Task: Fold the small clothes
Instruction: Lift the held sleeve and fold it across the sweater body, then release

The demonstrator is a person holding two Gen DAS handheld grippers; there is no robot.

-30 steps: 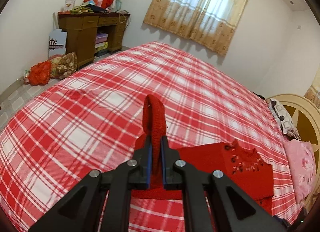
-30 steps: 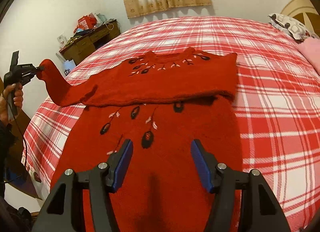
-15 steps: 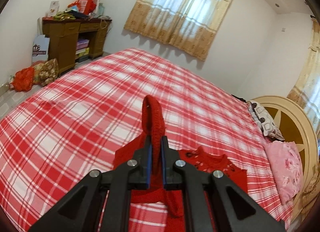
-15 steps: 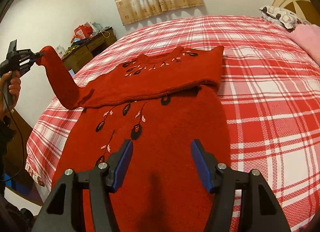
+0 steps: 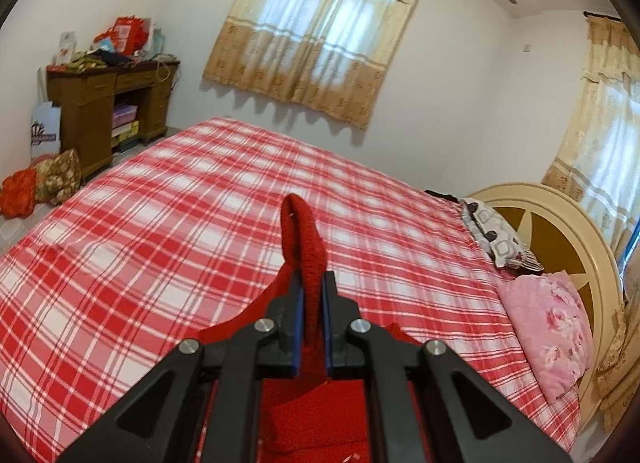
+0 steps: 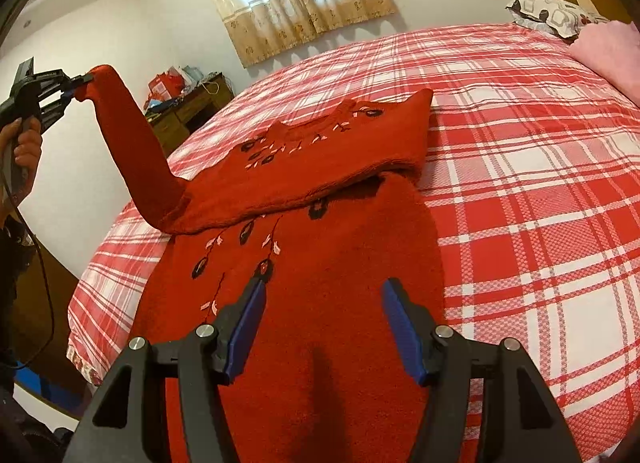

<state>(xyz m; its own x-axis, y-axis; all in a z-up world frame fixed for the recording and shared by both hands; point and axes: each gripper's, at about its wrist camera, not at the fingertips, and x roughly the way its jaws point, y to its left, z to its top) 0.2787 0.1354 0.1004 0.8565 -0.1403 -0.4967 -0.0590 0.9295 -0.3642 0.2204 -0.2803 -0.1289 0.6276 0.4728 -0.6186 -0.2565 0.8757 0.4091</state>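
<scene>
At far left in the right wrist view, the left gripper (image 6: 82,81) pinches the sleeve cuff (image 6: 105,75) of the red sweater (image 6: 320,263), holding that 1 sleeve raised above the plaid bed (image 6: 540,191). The sweater's body lies flat on the near side, its top part apparently folded over. The right gripper (image 6: 324,327) hovers over the hem, its 2 fingers spread wide and holding nothing.

We lose the sweater (image 6: 320,343) hem past the 6 o'clock edge of the right wrist view. In the left wrist view the left tool (image 5: 313,295) covers most of the sweater; only the sleeve (image 5: 302,239) cuff shows. Clutter on the desk (image 5: 108,103) at 10 o'clock is too small to identify.
</scene>
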